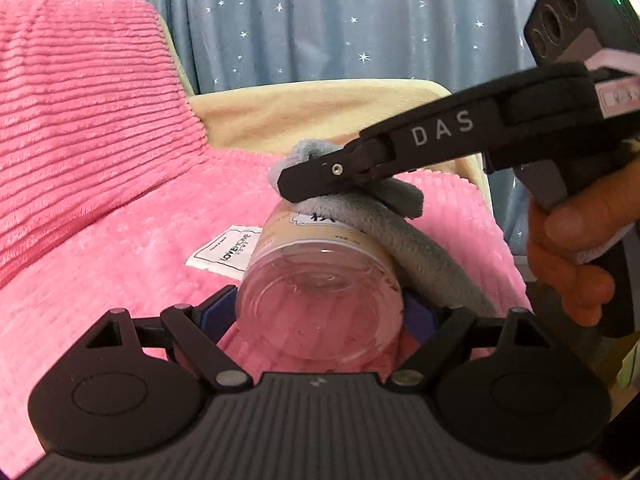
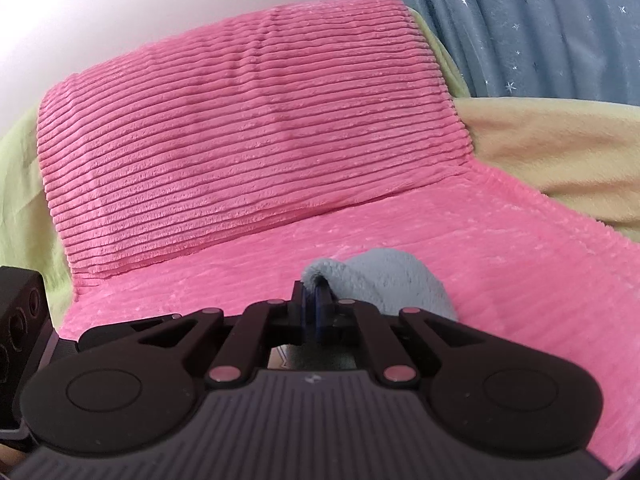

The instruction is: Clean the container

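A clear plastic jar [image 1: 320, 300] with a pale label lies on its side, bottom toward the camera, held between the fingers of my left gripper [image 1: 320, 312]. My right gripper [image 1: 292, 188] comes in from the right, shut on a grey fluffy cloth [image 1: 408, 236], and presses the cloth on the jar's upper side near its far end. In the right wrist view the right gripper [image 2: 316, 296] is shut on the grey cloth [image 2: 392, 280], which bulges past the fingertips. The jar is hidden there.
A pink ribbed cover [image 1: 120, 240] lies over the seat and backrest [image 2: 248, 128] of a couch. A white care tag [image 1: 224, 256] lies on it behind the jar. A beige blanket [image 1: 320, 112] and a blue starred curtain [image 1: 340, 20] stand behind.
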### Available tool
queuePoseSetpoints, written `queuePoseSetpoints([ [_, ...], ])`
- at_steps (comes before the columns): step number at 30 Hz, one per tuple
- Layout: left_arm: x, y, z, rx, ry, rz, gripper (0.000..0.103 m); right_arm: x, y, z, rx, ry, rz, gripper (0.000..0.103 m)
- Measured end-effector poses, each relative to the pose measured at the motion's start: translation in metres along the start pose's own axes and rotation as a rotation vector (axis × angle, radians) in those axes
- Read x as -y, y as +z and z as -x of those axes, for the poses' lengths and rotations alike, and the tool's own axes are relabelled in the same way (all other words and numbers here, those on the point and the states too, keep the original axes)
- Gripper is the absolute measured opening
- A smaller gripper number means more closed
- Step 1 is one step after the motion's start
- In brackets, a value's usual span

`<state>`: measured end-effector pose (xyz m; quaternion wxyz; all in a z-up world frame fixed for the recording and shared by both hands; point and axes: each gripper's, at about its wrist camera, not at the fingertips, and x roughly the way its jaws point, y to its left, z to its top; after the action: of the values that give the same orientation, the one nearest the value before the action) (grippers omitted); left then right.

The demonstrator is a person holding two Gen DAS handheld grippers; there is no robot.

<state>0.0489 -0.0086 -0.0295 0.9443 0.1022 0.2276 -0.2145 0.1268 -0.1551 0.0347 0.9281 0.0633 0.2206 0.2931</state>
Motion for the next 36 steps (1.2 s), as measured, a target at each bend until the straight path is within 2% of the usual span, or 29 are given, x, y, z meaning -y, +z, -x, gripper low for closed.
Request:
queuePoseSetpoints([
  [1, 0.003, -0.001, 0.001, 0.001, 0.011, -0.03, 0.086, 0.0, 0.0, 0.0, 0.001, -0.001, -0.003, 0.003],
  [5, 0.026, -0.003, -0.003, 0.0, 0.102, -0.261, 0.086, 0.002, 0.001, 0.0, 0.004, -0.005, -0.015, 0.003],
  [8, 0.031, -0.005, -0.004, 0.003, 0.112, -0.297, 0.086, 0.004, 0.002, 0.0, 0.006, -0.008, -0.023, 0.002],
  [13, 0.018, -0.002, -0.004, 0.007, 0.07, -0.169, 0.087, 0.006, 0.003, -0.001, 0.01, -0.012, -0.038, 0.002],
  [16, 0.003, 0.001, -0.005, -0.013, 0.022, -0.048, 0.087, 0.013, 0.001, -0.001, 0.011, -0.006, -0.059, 0.002],
  [19, 0.001, 0.001, -0.004, -0.023, 0.012, -0.015, 0.086, 0.006, 0.001, 0.0, 0.003, 0.003, -0.034, 0.002],
  [21, 0.005, 0.0, -0.003, -0.018, 0.026, -0.06, 0.086, 0.001, 0.001, 0.001, -0.008, 0.019, -0.016, 0.003],
  [25, 0.028, -0.004, -0.007, -0.021, 0.121, -0.283, 0.086, -0.017, -0.002, 0.003, -0.043, 0.095, 0.055, 0.003],
  [27, 0.033, -0.006, -0.007, -0.017, 0.136, -0.334, 0.086, -0.023, -0.003, 0.003, -0.056, 0.123, 0.081, 0.002],
  [28, 0.035, -0.006, -0.008, -0.014, 0.141, -0.348, 0.086, -0.02, -0.002, 0.003, -0.049, 0.107, 0.068, 0.002],
  [30, 0.033, -0.006, -0.007, -0.008, 0.134, -0.328, 0.086, -0.012, -0.001, 0.002, -0.034, 0.073, 0.041, 0.002],
  [32, 0.025, -0.003, -0.007, -0.002, 0.106, -0.255, 0.088, -0.005, 0.001, 0.001, -0.018, 0.039, 0.014, 0.002],
  [34, 0.012, 0.0, -0.01, -0.031, 0.062, -0.147, 0.092, 0.002, 0.002, 0.0, -0.003, 0.006, -0.012, 0.002],
  [36, 0.005, 0.001, -0.01, -0.039, 0.045, -0.084, 0.091, 0.008, 0.003, -0.001, 0.009, -0.022, -0.035, 0.002],
])
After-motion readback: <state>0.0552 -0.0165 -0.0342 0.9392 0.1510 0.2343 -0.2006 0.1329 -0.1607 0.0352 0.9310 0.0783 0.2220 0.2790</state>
